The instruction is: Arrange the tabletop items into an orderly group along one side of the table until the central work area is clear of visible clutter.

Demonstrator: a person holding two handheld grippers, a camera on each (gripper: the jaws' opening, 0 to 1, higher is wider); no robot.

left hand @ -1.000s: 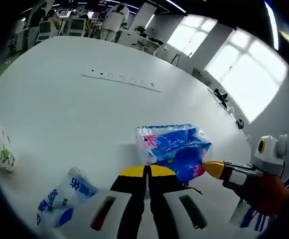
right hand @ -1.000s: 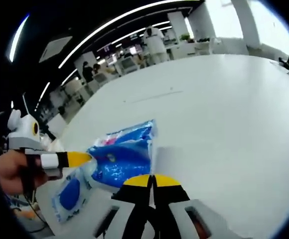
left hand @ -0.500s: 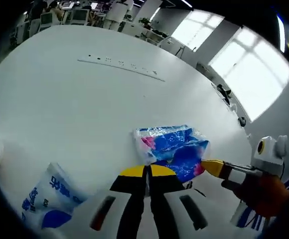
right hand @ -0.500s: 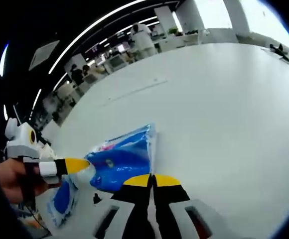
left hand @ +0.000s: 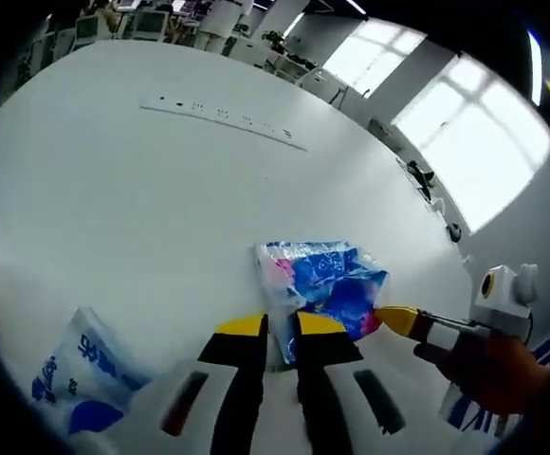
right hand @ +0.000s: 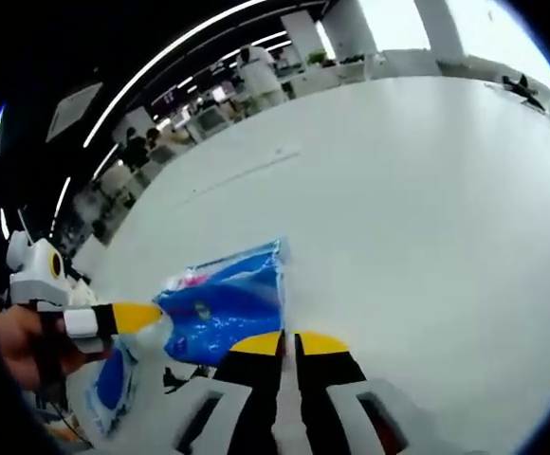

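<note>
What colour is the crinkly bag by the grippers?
The plastic bag is mostly blue with pink and white patches, clearest in the left gripper view.

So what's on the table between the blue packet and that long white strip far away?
Nothing: in the left gripper view, bare white table lies between blue packet and strip.

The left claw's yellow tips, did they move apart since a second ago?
Yes. The left claw has opened: a gap now shows between its yellow tips, in front of the crinkly blue and pink plastic packet.
</note>
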